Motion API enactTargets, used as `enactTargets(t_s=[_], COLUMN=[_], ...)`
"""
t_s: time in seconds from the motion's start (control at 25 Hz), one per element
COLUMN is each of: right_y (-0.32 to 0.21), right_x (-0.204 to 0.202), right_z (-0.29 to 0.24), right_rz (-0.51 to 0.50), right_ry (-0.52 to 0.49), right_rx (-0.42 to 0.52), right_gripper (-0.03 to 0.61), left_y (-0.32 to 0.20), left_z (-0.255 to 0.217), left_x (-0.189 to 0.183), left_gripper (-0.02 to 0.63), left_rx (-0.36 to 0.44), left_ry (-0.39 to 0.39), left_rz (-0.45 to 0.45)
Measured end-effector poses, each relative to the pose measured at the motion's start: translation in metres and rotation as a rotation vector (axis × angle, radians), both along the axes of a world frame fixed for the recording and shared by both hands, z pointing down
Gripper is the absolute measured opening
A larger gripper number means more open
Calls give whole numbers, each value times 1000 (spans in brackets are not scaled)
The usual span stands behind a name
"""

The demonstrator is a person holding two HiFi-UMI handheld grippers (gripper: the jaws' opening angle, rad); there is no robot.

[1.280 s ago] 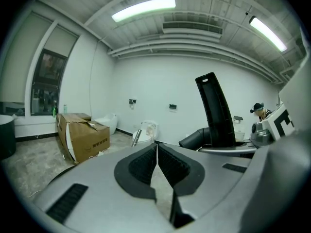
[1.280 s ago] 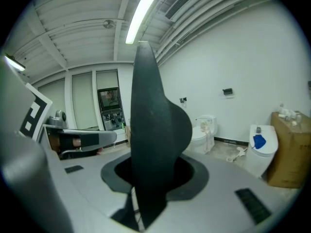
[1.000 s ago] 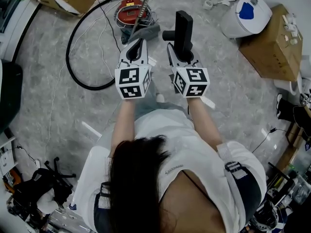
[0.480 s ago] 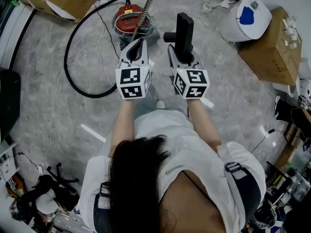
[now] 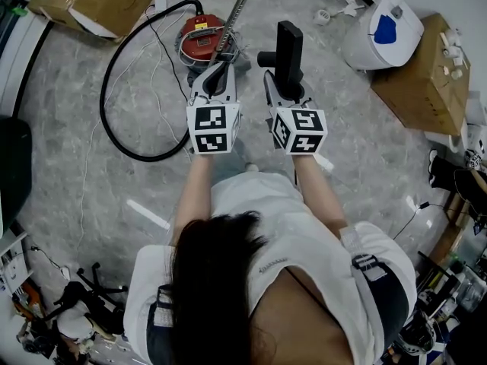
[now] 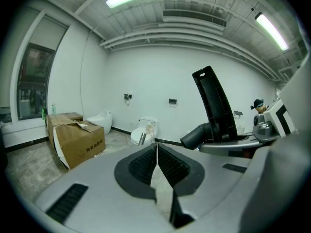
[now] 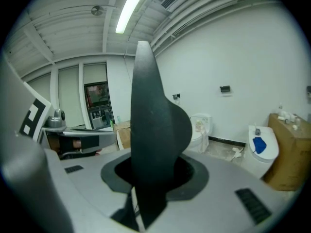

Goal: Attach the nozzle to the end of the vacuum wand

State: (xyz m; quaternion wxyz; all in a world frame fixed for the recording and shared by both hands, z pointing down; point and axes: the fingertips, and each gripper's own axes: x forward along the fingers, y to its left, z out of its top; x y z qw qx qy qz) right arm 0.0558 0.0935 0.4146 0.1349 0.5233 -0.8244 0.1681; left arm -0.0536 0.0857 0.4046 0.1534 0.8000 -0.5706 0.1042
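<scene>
Right gripper gripping nozzle upright, side socket pointing toward 9 o'clock. Left gripper clenched, holding nothing. Wand extending toward 12 o'clock beyond left gripper, over vacuum canister.

Risks:
- Wand unsupported: nozzle push likely shoving it aside.
- Nozzle possibly pivoting in jaws under insertion load.
- Hose looping at 10 o'clock: snag hazard.

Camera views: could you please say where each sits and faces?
Head view: on the head, facing steeply down at the floor; hair, arms, left gripper, right gripper.
Left gripper view: on that gripper, facing a wall; shut jaws.
Right gripper view: on that gripper, facing a wall; jaws gripping the nozzle.
Shared: the nozzle, in all three.
</scene>
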Motion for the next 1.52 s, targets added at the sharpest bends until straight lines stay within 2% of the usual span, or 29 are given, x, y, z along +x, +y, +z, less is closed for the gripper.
enactTargets(t_s=[0.28, 0.48, 1.12, 1.52], right_y=[-22, -38, -65, -80], right_x=[-12, -22, -50, -42], right_z=[1, 0, 10, 5], right_rz=[29, 48, 96, 141], right_ry=[21, 26, 47, 55], right_rx=[-7, -6, -37, -23], right_gripper=[141, 141, 141, 141], left_y=[-25, -41, -74, -98], left_z=[3, 2, 18, 18], left_x=[-13, -18, -36, -37], left_gripper=[9, 9, 9, 9], left_rx=[-10, 8, -27, -26], left_ry=[-4, -56, -45, -30], left_rz=[21, 56, 124, 132])
